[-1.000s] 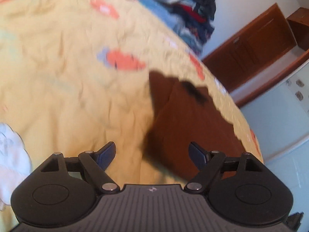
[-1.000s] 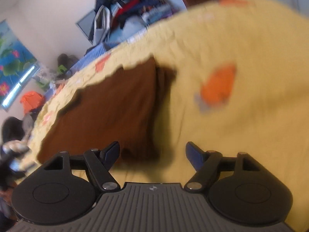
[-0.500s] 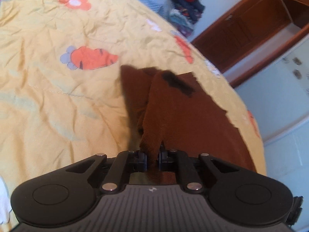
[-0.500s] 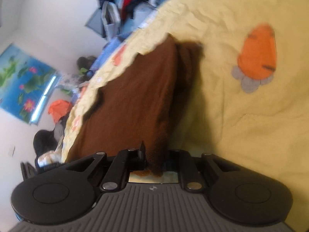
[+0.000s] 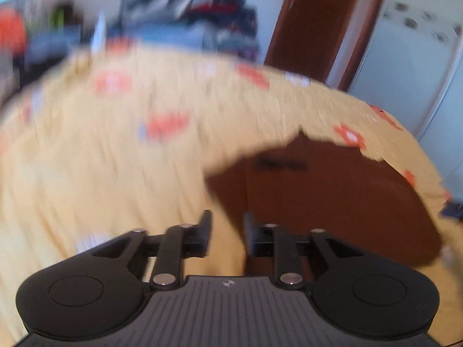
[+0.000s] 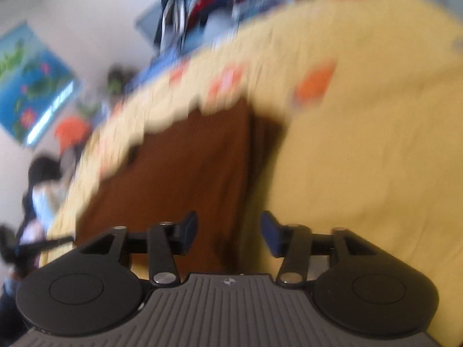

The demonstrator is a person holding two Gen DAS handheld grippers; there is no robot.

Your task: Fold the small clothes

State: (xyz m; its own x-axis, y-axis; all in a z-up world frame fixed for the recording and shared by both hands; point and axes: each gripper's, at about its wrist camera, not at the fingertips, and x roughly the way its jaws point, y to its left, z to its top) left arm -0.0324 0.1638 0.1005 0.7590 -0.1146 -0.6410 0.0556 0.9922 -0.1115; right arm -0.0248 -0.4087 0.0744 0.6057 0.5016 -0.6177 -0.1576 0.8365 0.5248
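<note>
A brown garment [image 5: 332, 199] lies folded on the yellow carrot-print bedspread [image 5: 101, 173], with a black label near its far edge. My left gripper [image 5: 227, 228] is open and empty just above the garment's left edge. In the right wrist view the same brown garment [image 6: 179, 179] lies flat, with a folded flap along its right side. My right gripper [image 6: 228, 231] is open and empty above the garment's near edge. Both views are motion-blurred.
A pile of mixed clothes [image 5: 202, 8] sits beyond the bed's far edge and shows in the right wrist view [image 6: 202, 3] too. A brown wooden door [image 5: 309, 14] and a white cabinet [image 5: 405, 57] stand at right. A blue poster [image 6: 31, 84] hangs on the wall.
Both grippers were shut on the brown garment's edge half a second ago. Both have now let go, opened and pulled back. The garment lies folded on the bedspread.
</note>
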